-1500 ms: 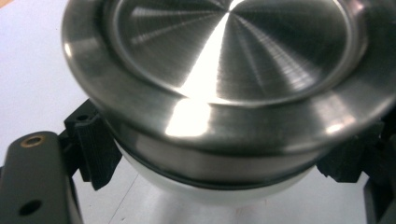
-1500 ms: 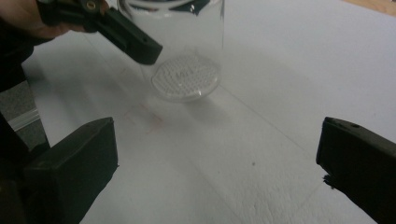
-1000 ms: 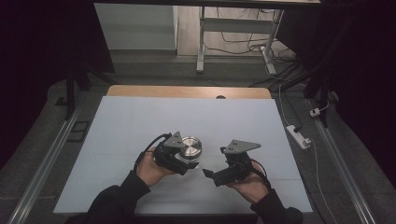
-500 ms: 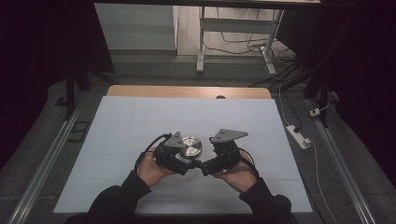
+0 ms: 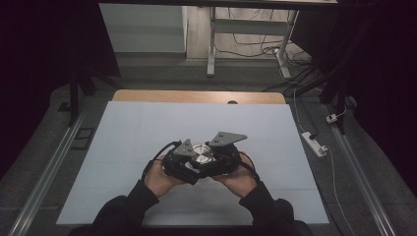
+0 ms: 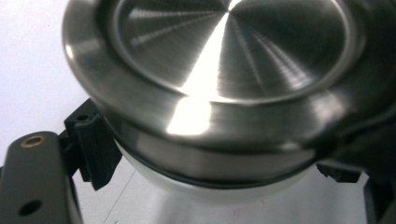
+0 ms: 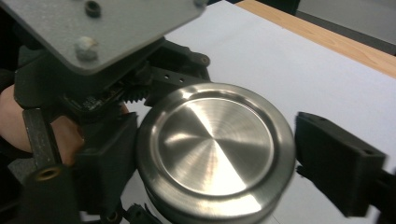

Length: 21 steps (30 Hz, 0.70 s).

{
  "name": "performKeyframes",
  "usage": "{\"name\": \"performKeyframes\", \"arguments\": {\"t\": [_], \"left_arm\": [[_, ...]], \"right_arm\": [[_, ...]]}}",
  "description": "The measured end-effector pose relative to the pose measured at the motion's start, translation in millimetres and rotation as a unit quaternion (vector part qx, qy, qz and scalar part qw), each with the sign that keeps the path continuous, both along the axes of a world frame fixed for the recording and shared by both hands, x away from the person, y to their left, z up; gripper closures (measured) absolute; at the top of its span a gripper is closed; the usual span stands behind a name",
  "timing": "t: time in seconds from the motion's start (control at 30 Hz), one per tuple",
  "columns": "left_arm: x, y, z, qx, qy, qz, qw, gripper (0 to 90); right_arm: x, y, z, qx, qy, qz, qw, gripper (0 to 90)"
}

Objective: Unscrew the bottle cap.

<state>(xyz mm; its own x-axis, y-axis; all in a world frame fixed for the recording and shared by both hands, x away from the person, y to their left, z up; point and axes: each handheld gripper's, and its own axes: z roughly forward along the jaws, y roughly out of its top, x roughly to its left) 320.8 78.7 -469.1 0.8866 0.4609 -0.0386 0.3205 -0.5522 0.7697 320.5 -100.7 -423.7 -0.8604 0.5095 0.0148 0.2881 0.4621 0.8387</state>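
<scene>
Round steel lid (image 5: 202, 154) on a pale container, held above the near-centre of the white table (image 5: 137, 132). Left gripper (image 5: 189, 164) pinches the container body just under the lid rim, jaws on both sides. Right gripper (image 5: 222, 156) jaws spread either side of the lid, right one apart from it. Hands close together.

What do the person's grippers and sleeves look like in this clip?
Both the left gripper and the right gripper are black, boxy units, each topped by a grey three-cornered plate with small holes. The jaws are black blocks; a brass-coloured insert sits in one. A black cable loops from the left gripper. The person wears dark long sleeves.
</scene>
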Motion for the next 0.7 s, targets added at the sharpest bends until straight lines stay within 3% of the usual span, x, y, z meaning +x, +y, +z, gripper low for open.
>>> {"name": "performKeyframes", "arguments": {"t": [0.1,0.2,0.33,0.47,0.6,0.63,0.67,0.7], "left_arm": [[1.1,1.5,-0.5,0.002,0.002,-0.005,1.0000,15.4],[1.1,1.7,-0.1,-0.005,0.003,-0.008,1.0000,15.4],[0.6,2.4,1.9,-0.012,0.005,-0.021,0.9997,15.3],[1.0,3.4,3.1,-0.019,0.010,-0.043,0.9989,15.3],[0.7,4.5,2.5,-0.030,0.013,-0.063,0.9975,15.3],[0.7,4.5,2.5,-0.030,0.013,-0.063,0.9975,15.3],[1.1,5.3,2.5,-0.031,0.015,-0.066,0.9972,15.3],[1.5,5.6,2.7,-0.032,0.017,-0.064,0.9973,15.3]], "right_arm": [[-1.3,1.6,-0.1,-0.009,-0.014,0.006,0.9998,19.9],[-0.1,0.7,0.5,-0.009,-0.013,0.014,0.9998,20.0],[9.7,-6.7,3.9,0.004,0.005,0.070,0.9975,20.0],[22.9,-14.0,4.3,0.018,0.018,0.141,0.9896,20.0],[33.7,-18.5,2.1,0.029,0.011,0.220,0.9751,19.8],[33.7,-18.5,2.1,0.029,0.011,0.220,0.9751,19.8],[37.7,-18.9,1.1,0.039,0.027,0.233,0.9713,19.3],[37.7,-18.9,1.1,0.039,0.027,0.233,0.9713,19.3]]}}
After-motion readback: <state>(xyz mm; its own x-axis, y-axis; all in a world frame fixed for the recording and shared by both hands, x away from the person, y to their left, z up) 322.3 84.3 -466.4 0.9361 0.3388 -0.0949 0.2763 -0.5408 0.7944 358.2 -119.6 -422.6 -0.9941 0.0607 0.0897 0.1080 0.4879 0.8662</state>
